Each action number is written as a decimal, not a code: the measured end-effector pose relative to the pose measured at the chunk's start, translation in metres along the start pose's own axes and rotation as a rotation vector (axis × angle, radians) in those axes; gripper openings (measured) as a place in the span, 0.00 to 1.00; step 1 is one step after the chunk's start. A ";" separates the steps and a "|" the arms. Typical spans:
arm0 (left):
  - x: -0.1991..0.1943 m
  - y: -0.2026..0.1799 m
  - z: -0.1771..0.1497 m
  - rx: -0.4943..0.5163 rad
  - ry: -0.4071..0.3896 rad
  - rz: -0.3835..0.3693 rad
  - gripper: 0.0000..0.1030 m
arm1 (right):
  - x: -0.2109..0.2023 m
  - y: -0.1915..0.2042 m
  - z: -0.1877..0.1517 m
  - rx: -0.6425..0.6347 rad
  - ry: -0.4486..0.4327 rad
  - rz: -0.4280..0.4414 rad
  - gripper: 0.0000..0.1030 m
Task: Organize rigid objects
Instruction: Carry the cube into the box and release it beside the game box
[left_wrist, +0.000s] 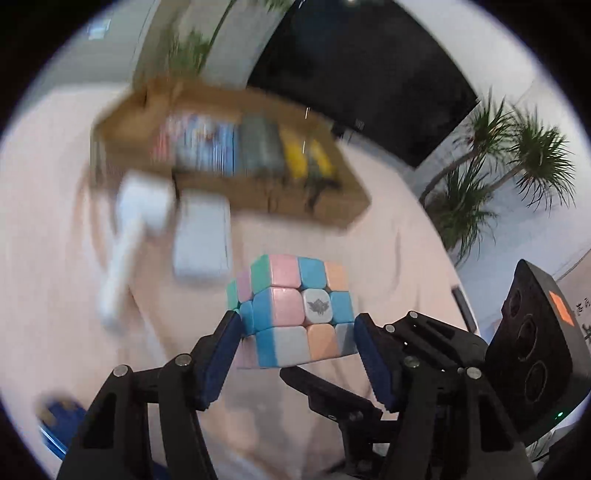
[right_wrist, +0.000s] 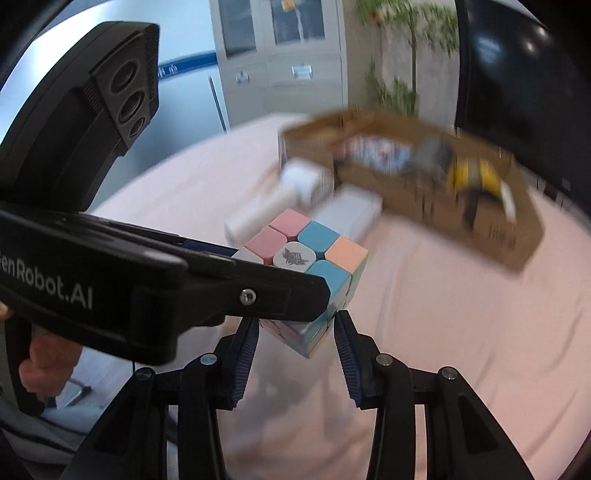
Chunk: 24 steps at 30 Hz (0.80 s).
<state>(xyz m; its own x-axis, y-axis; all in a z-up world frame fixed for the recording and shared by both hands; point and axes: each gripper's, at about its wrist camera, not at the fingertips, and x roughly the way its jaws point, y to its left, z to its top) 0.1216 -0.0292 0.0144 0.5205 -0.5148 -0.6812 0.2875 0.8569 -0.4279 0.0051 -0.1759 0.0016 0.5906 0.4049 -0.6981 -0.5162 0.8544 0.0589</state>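
Note:
A pastel puzzle cube (left_wrist: 295, 314) is held in the air above the pink cloth. My left gripper (left_wrist: 295, 325) is shut on the cube, its blue pads on the cube's left and right sides. In the right wrist view the cube (right_wrist: 314, 254) sits between my right gripper's (right_wrist: 297, 325) pads too, and the left gripper's black body (right_wrist: 147, 291) reaches in from the left across it. The right pads look pressed on the cube's lower corner. An open cardboard box (left_wrist: 332, 206) with several items inside lies beyond; it also shows in the right wrist view (right_wrist: 517, 240).
A white handled device (left_wrist: 129, 236) and a white flat box (left_wrist: 201, 240) lie on the pink cloth (left_wrist: 406, 258) before the cardboard box. Potted plants (left_wrist: 498, 166) stand to the right. A grey cabinet (right_wrist: 280, 55) and a dark screen (left_wrist: 369, 92) stand behind. The background is blurred.

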 end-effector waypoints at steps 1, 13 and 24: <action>-0.006 0.001 0.012 0.011 -0.018 0.005 0.60 | -0.001 -0.002 0.014 -0.014 -0.022 -0.002 0.39; -0.025 0.041 0.156 0.075 -0.102 0.029 0.60 | 0.025 -0.030 0.189 -0.096 -0.147 0.018 0.40; 0.092 0.120 0.161 -0.026 0.141 0.028 0.54 | 0.164 -0.097 0.194 0.050 0.087 0.093 0.40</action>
<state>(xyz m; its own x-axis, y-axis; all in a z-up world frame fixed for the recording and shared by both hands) 0.3332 0.0309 -0.0038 0.4092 -0.4909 -0.7691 0.2522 0.8710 -0.4217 0.2725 -0.1294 0.0192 0.4842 0.4550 -0.7473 -0.5331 0.8307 0.1604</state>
